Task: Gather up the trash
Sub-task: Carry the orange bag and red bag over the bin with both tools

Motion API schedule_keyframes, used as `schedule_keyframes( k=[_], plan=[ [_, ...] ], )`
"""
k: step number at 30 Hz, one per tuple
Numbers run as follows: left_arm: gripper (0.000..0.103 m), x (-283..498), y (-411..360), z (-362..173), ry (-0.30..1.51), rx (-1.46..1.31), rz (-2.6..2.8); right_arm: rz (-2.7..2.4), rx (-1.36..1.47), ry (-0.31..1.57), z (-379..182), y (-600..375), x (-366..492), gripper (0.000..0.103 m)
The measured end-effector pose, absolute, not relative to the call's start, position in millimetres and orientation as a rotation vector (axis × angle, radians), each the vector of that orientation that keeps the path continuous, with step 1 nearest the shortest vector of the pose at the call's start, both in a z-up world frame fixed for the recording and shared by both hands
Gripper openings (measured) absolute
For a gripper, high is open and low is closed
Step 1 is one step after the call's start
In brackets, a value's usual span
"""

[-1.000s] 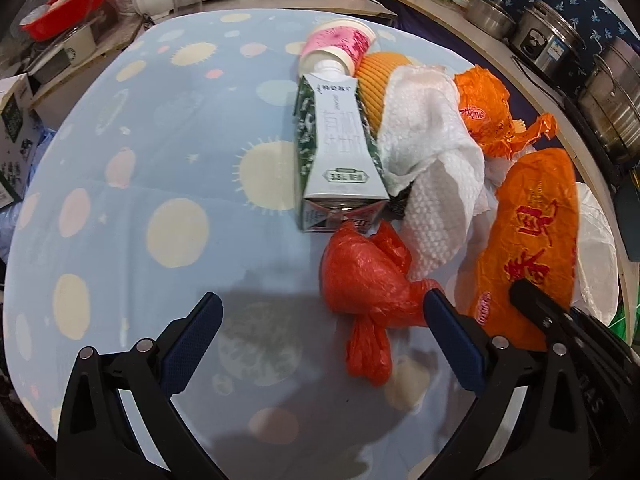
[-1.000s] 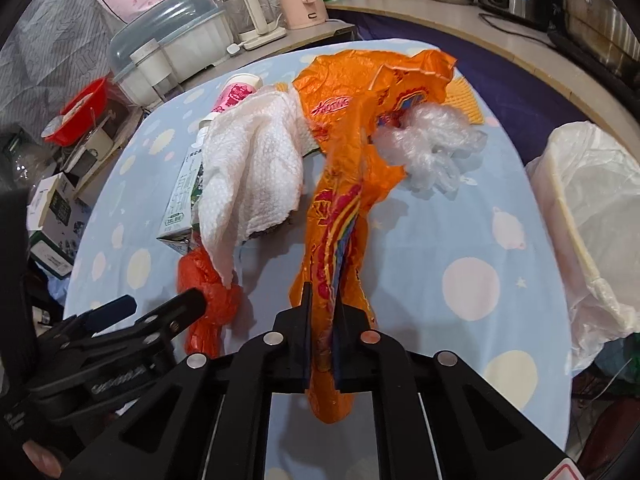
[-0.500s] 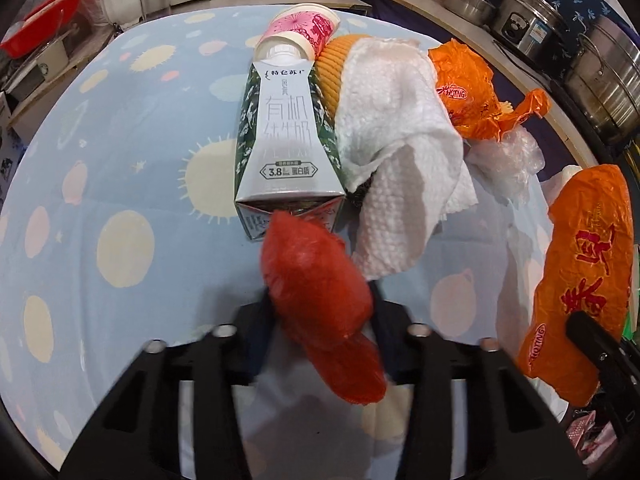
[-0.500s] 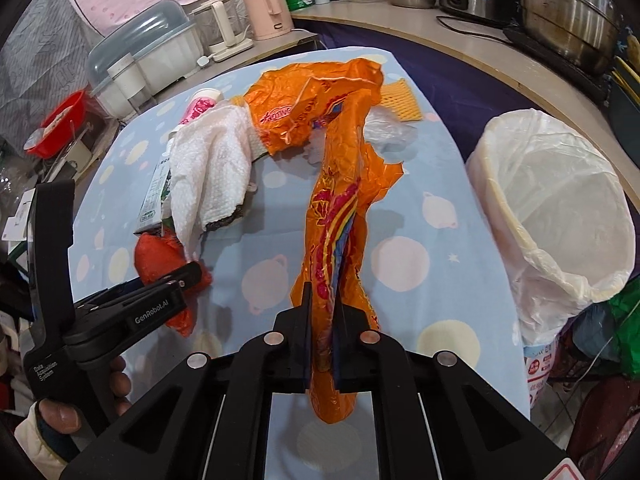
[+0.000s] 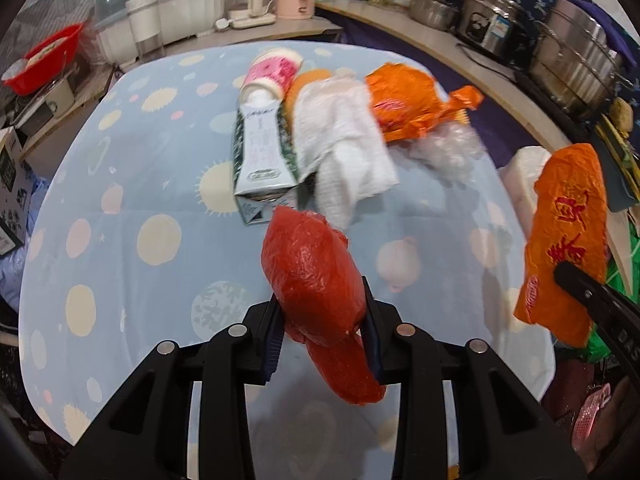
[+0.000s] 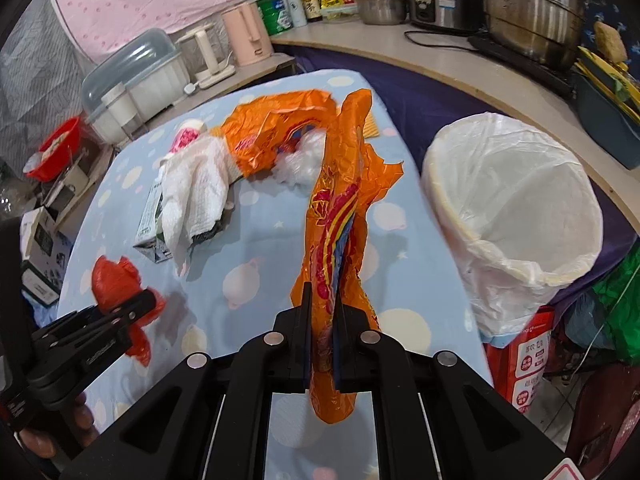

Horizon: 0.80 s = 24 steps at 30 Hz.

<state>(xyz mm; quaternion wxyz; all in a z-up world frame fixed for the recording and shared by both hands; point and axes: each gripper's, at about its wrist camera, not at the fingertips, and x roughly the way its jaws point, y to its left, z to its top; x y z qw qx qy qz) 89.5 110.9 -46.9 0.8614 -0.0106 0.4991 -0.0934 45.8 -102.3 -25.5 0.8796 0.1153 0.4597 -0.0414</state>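
Our left gripper (image 5: 322, 344), its jaws just closing, pinches a red plastic bag (image 5: 316, 280) above the table (image 5: 120, 208); our right gripper (image 6: 322, 340) clamps an orange wrapper (image 6: 340, 216) beside the lined bin (image 6: 516, 208).

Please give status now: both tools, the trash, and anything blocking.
Left tool just closed on red bag. Right tool shut on orange wrapper. Lined bin open, path clear.
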Motion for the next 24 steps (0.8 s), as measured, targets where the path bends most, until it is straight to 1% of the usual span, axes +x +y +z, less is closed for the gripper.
schedule_keyframes(
  k=[6,12,18,24],
  plan=[
    [0.032,74,70,-12,0.974,0.043,-0.297,-0.208,0.265,0.869,-5,-154,29,0.007],
    [0.032,72,9,9,0.931,0.090,-0.436,-0.332,0.292,0.825,-2,-218,31,0.007],
    [0.032,82,-49,14,0.904,0.137,-0.522,-0.386,0.312,0.857,-19,-261,51,0.008],
    [0.032,98,-86,7,0.903,0.164,-0.554,-0.407,0.343,0.870,-39,-282,74,0.008]
  ],
)
